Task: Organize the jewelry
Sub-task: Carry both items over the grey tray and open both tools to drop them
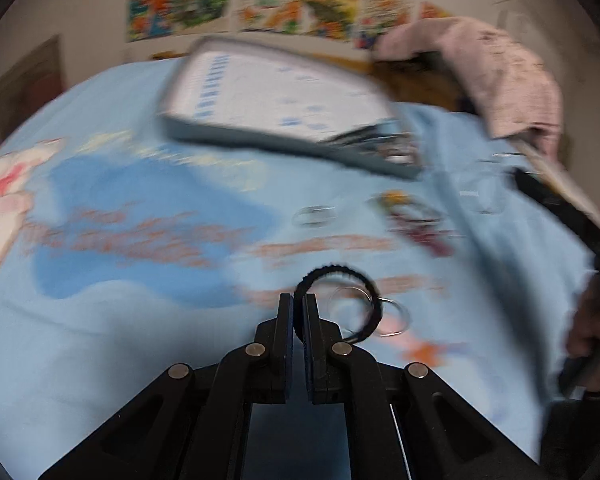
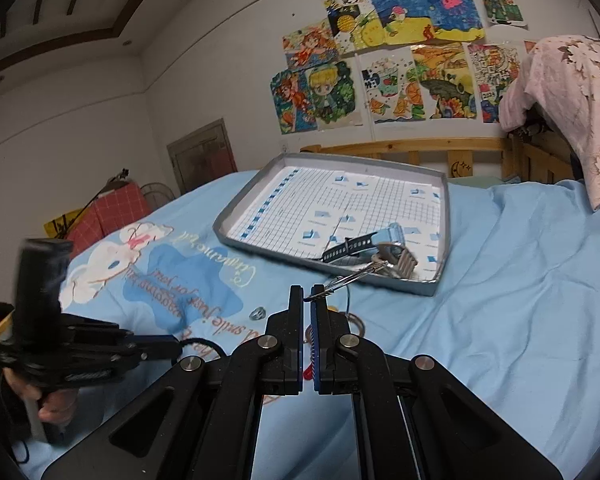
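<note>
My left gripper (image 1: 298,304) is shut on a black hair tie (image 1: 350,280) and holds it above the blue bedsheet; the left wrist view is blurred by motion. My right gripper (image 2: 307,296) is shut on a thin silver bangle (image 2: 354,276) that sticks out toward the grey tray (image 2: 236,210). The tray (image 1: 284,144) lies on the bed and holds a blue-strapped watch (image 2: 364,242) and a metal watch band (image 2: 404,264) in its near right corner. Silver rings (image 1: 394,318) and a colourful bracelet (image 1: 412,220) lie on the sheet.
A small silver ring (image 2: 257,313) lies on the sheet left of my right gripper. The left gripper (image 2: 80,348) shows at the lower left of the right wrist view. A pink quilt (image 2: 572,108) hangs over the wooden bed frame (image 2: 412,148) at the back right.
</note>
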